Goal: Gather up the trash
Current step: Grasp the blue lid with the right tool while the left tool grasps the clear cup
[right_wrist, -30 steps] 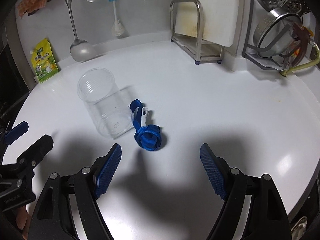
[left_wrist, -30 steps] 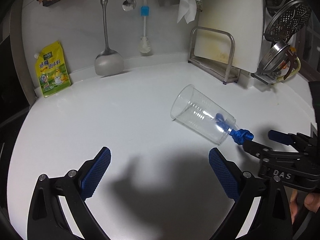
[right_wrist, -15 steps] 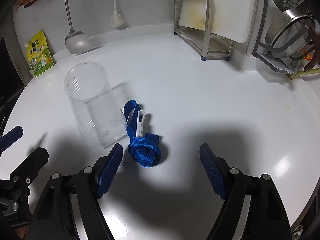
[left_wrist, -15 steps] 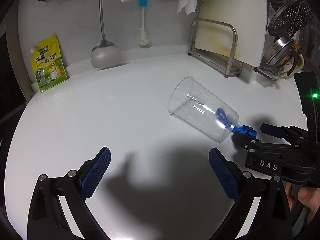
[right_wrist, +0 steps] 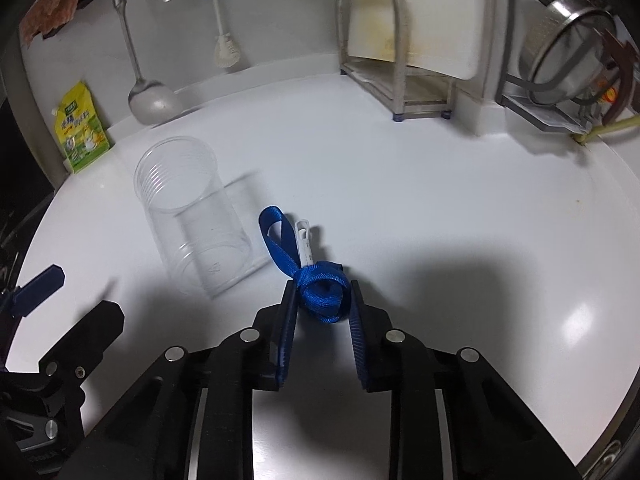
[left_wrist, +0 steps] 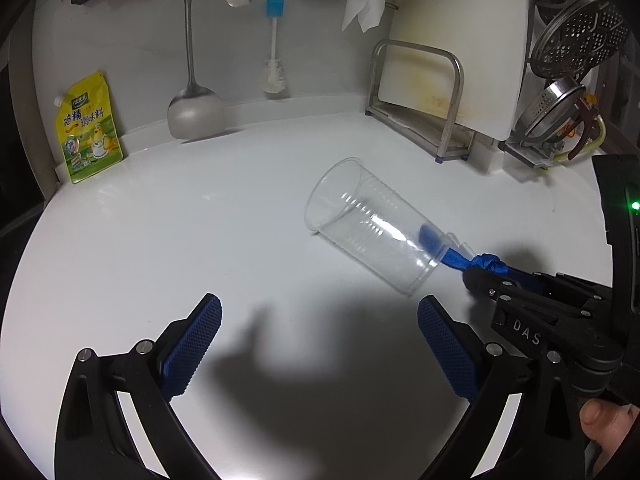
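Strap [right_wrist: 322, 288] sits between right tongs [right_wrist: 322, 298] (pads closed against it).

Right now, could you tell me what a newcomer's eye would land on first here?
Mid-counter, the right tool has its blue pads closed around a knotted bright-blue woven strap. Just left of it, a clear ribbed plastic cup lies on its side, while the left tool waits wide open.

We see a clear plastic cup [right_wrist: 192, 216] lying on its side near the middle of the white counter [right_wrist: 440, 200], its open mouth turned toward the back-left corner. Just beside its base lies a knotted blue strap [right_wrist: 316, 280] with a small white clip [right_wrist: 305, 240], loop pointing toward the back edge.
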### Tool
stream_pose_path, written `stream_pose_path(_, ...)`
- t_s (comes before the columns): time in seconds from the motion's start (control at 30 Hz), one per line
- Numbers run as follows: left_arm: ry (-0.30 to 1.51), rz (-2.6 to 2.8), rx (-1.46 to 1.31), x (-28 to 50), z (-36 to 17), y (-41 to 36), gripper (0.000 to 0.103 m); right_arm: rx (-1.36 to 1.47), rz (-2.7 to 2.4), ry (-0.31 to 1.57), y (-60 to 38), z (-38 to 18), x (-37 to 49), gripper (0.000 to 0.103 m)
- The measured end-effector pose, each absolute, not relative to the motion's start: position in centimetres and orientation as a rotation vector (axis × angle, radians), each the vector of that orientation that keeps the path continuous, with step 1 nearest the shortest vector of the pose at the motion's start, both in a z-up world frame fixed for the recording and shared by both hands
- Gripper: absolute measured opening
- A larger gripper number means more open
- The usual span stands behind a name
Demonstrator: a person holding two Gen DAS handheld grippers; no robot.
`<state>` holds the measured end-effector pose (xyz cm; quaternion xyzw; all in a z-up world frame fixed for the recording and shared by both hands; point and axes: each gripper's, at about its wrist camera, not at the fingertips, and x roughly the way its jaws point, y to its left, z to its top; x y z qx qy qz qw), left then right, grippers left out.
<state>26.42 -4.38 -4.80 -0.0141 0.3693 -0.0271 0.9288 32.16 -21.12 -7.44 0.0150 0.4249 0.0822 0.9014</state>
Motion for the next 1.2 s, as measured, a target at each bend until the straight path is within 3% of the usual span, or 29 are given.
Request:
stream_pose_path(0.53,0.785,0.038,-0.117,30.3,-4.0,-9.2,0.097,0.125,0.003,0.817,-28.7,-6.5,31.5,0.023)
stream_pose_path(1.2,0.930,0.197,-0.167,36.8,-6.4,-10.8,0.094,0.207,0.049,0.791,-30.2,-5.8,31.2,0.023)
